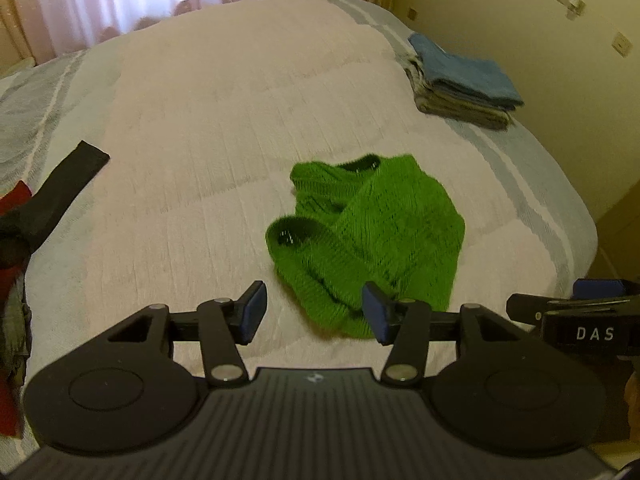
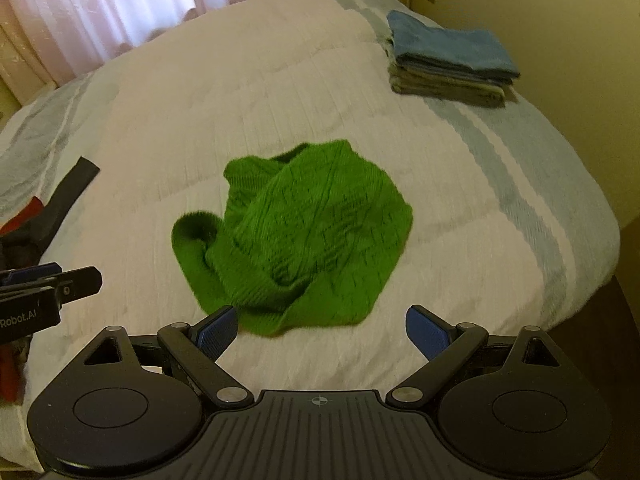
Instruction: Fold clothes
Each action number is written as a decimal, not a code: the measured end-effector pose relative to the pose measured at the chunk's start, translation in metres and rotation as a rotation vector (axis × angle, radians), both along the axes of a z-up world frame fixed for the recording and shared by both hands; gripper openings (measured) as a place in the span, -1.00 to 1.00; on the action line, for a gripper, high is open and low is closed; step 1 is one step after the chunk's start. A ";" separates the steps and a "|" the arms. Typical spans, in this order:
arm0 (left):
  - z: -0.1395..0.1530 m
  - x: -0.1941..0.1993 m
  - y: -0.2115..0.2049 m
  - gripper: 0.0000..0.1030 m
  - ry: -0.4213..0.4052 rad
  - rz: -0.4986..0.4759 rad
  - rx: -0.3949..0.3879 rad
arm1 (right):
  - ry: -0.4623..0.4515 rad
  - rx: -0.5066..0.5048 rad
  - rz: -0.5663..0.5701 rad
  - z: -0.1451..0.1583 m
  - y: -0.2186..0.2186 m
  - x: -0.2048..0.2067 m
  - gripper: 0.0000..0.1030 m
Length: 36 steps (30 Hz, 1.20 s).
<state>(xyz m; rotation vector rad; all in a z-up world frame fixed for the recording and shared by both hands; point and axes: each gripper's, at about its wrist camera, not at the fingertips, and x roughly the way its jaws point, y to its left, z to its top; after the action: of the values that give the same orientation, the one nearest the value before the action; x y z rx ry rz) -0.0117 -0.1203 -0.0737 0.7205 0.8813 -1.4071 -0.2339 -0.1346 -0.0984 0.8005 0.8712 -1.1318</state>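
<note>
crowding the bed [image 1: 240,100] — folded stack [image 1: 464,76], dark clothes [image 1: 48,200] — both claws gape over green knit [image 2: 304,236].

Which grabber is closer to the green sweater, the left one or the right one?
Left. One blue pad of the left gripper overlaps the near edge of the green sweater in its view. The right gripper hangs open just short of that near edge, not touching.

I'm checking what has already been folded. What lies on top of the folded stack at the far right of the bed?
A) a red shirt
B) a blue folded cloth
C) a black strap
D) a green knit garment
B: a blue folded cloth tops the folded stack, while the green knit garment lies crumpled mid-bed, unfolded.
</note>
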 end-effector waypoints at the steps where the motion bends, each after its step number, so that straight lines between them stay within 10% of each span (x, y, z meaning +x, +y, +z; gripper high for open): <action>1: 0.001 -0.002 -0.004 -0.04 0.001 0.013 -0.003 | -0.004 0.000 0.001 0.000 -0.006 -0.003 0.81; 17: -0.052 0.004 -0.046 0.00 0.022 0.306 0.094 | -0.035 0.232 -0.024 -0.082 -0.087 -0.083 0.81; 27: -0.108 0.047 -0.080 0.22 0.090 0.381 0.136 | -0.374 0.509 -0.419 -0.186 -0.109 -0.144 0.81; 36: -0.179 0.108 -0.123 0.27 0.326 0.495 0.143 | -0.563 0.555 -0.678 -0.261 -0.116 -0.138 0.81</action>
<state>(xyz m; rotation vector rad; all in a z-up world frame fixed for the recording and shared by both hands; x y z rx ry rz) 0.0962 -0.2430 -0.2529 0.3416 1.3242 -1.0338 -0.3720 -0.2503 -0.3596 1.8695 0.4263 -1.1434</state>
